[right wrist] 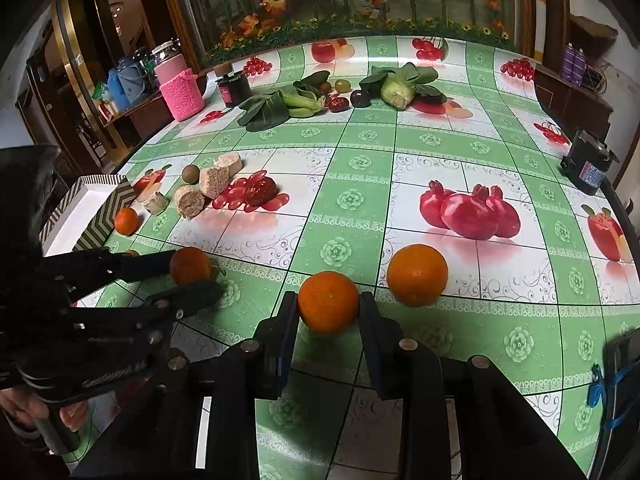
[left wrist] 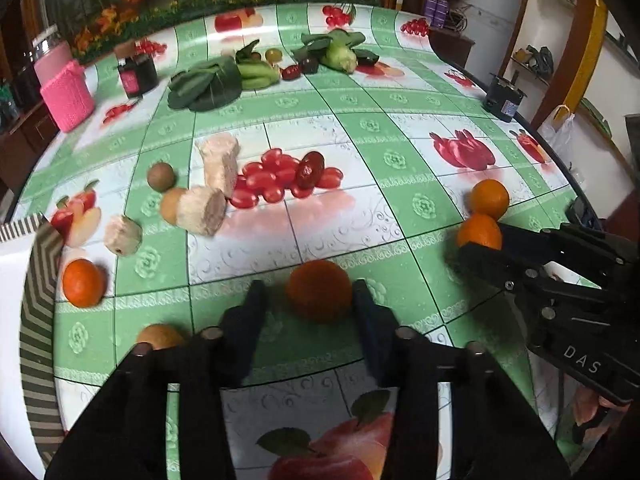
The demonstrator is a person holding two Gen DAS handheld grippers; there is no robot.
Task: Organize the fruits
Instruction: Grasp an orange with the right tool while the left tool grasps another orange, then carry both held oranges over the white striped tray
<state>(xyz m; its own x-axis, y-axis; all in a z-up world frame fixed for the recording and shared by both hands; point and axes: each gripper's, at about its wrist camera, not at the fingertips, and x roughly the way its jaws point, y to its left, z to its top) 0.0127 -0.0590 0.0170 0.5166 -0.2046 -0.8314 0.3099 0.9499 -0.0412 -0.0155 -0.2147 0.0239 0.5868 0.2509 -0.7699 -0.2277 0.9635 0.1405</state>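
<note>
An orange point(left wrist: 320, 296) rests on the fruit-print tablecloth point(left wrist: 360, 208) between the fingers of my left gripper point(left wrist: 310, 300), which is shut on it. The right wrist view shows that same gripper point(right wrist: 192, 276) clamping the orange point(right wrist: 190, 266) from the left. My right gripper point(right wrist: 328, 308) is shut on a second orange point(right wrist: 328, 302), seen from the side point(left wrist: 478, 232) in the left wrist view. A third orange point(right wrist: 416, 274) lies loose just right of it. A fourth orange point(right wrist: 126, 221) sits beside a chevron-patterned box point(right wrist: 100, 208) at the left edge.
Beige cut chunks point(left wrist: 218, 164), small brown round fruits point(left wrist: 161, 176) and a red date point(left wrist: 310, 169) lie mid-table. Leafy greens point(left wrist: 208, 84) and small fruits are at the far side. A pink jar point(left wrist: 66, 92), a dark jar point(left wrist: 136, 72) and a black box point(left wrist: 502, 98) stand near the edges.
</note>
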